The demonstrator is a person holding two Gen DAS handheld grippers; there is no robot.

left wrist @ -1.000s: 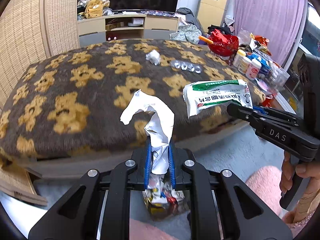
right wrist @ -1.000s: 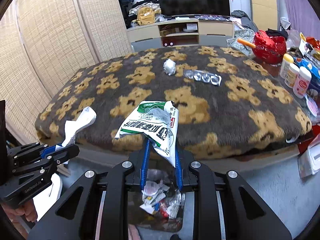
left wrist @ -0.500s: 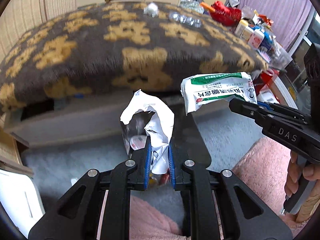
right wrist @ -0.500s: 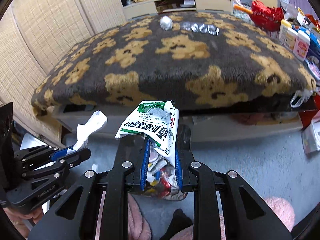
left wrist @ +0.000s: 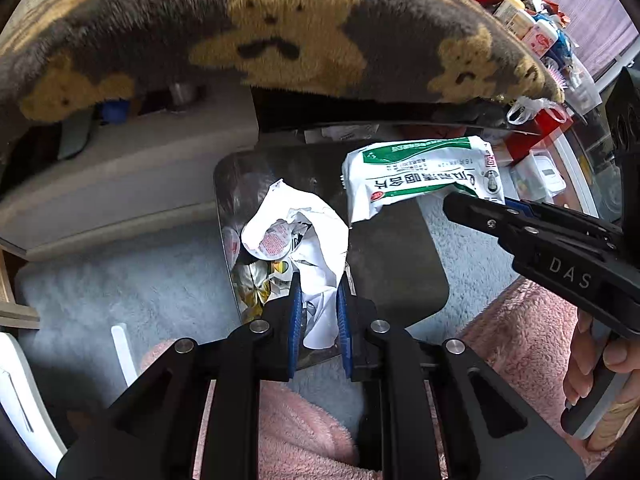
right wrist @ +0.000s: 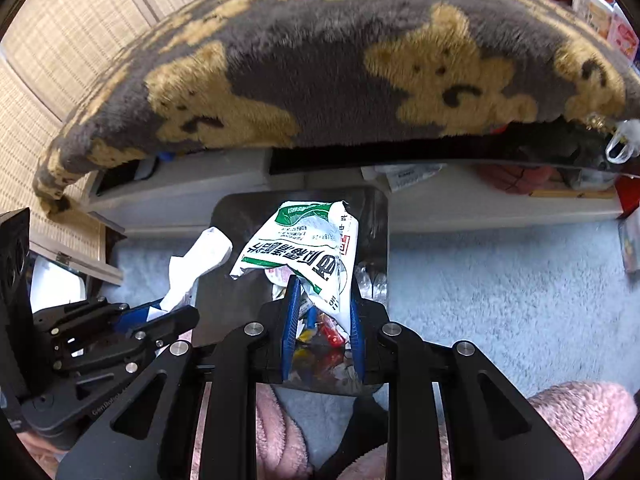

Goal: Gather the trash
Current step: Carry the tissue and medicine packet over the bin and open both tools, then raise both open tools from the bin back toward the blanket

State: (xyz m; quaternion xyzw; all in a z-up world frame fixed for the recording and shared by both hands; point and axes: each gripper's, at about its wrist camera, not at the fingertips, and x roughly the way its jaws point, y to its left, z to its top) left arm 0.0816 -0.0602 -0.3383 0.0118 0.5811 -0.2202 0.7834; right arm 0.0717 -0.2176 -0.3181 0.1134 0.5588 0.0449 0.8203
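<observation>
two grippers, left [left wrist: 318,312] and right [right wrist: 322,320], each clamp one wrapper.

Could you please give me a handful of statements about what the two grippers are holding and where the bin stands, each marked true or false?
1. The left hand-held gripper is shut on a crumpled white paper scrap. True.
2. The right hand-held gripper is open and holds nothing. False: it grips a green and white printed plastic wrapper.
3. The dark rectangular trash bin stands on the pale grey carpet, below both grippers. True.
4. The bin holds no rubbish. False: colourful wrappers and lids lie inside it.
5. The green and white wrapper lies on the brown bear-patterned plush blanket. False: it is held in the air over the bin.
</observation>
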